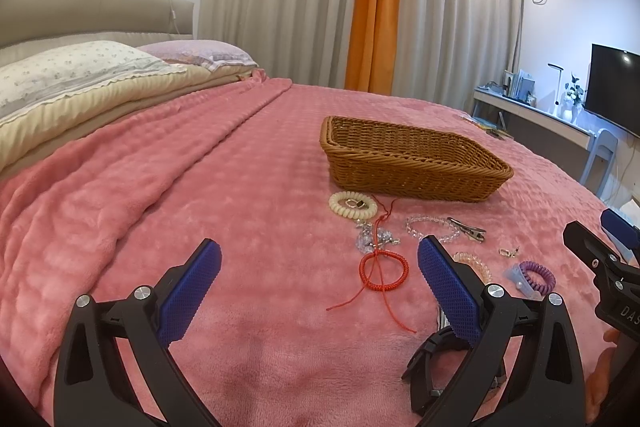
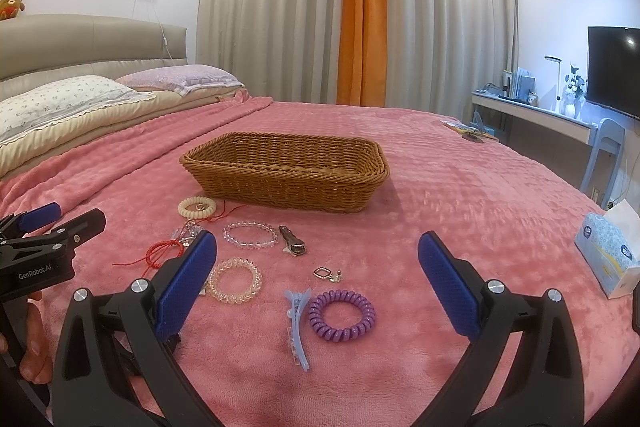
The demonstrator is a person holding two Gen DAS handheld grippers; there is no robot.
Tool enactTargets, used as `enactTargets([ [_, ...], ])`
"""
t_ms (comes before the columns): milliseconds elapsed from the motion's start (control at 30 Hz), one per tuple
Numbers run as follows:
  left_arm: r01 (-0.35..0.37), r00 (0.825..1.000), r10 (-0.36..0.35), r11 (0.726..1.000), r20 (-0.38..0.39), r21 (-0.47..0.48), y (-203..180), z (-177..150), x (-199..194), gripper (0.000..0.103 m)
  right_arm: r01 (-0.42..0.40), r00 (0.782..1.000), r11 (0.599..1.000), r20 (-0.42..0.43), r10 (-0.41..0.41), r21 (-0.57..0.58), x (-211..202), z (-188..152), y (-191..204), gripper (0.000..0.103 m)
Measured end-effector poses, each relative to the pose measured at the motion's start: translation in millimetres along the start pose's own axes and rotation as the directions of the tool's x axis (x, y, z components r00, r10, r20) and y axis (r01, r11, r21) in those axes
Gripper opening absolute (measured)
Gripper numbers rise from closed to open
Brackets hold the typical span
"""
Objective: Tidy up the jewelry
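A brown wicker basket (image 2: 284,175) (image 1: 412,163) stands on the pink blanket. In front of it lie a cream coil tie (image 2: 197,207), a red cord bracelet (image 1: 384,269), a clear bead bracelet (image 2: 250,235), a clear coil tie (image 2: 235,280), a metal clip (image 2: 293,241), an earring (image 2: 327,273), a blue hair clip (image 2: 297,327) and a purple coil tie (image 2: 341,315). My left gripper (image 1: 320,259) is open and empty above the red bracelet. My right gripper (image 2: 318,251) is open and empty above the purple tie.
Pillows (image 2: 60,103) lie at the bed's head on the left. A tissue box (image 2: 610,251) sits at the bed's right edge. A desk (image 2: 532,115), chair (image 2: 604,155) and TV (image 2: 614,67) stand at the right wall.
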State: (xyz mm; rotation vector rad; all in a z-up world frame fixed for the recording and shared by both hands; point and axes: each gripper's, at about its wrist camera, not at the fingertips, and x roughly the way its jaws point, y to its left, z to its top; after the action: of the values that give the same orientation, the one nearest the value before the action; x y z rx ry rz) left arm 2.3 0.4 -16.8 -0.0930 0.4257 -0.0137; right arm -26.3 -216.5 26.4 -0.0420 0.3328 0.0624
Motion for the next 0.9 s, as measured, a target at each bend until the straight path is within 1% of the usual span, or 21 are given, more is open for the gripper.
enactTargets([
  [667, 0.000, 1.000, 0.000, 1.000, -0.003, -0.002, 1, 2, 1, 0.096, 0.000, 1.000, 1.000, -0.001, 0.000, 0.002, 0, 0, 0, 0.096],
  [767, -0.004, 1.000, 0.004, 1.000, -0.014, -0.023, 4, 1, 3, 0.096, -0.001, 1.000, 1.000, -0.014, 0.001, 0.015, 3, -1, -2, 0.096],
  [900, 0.027, 0.999, -0.029, 0.998, -0.044, -0.060, 10, -1, 9, 0.096, 0.004, 0.999, 1.000, -0.038, -0.003, 0.028, 9, -2, -4, 0.096],
])
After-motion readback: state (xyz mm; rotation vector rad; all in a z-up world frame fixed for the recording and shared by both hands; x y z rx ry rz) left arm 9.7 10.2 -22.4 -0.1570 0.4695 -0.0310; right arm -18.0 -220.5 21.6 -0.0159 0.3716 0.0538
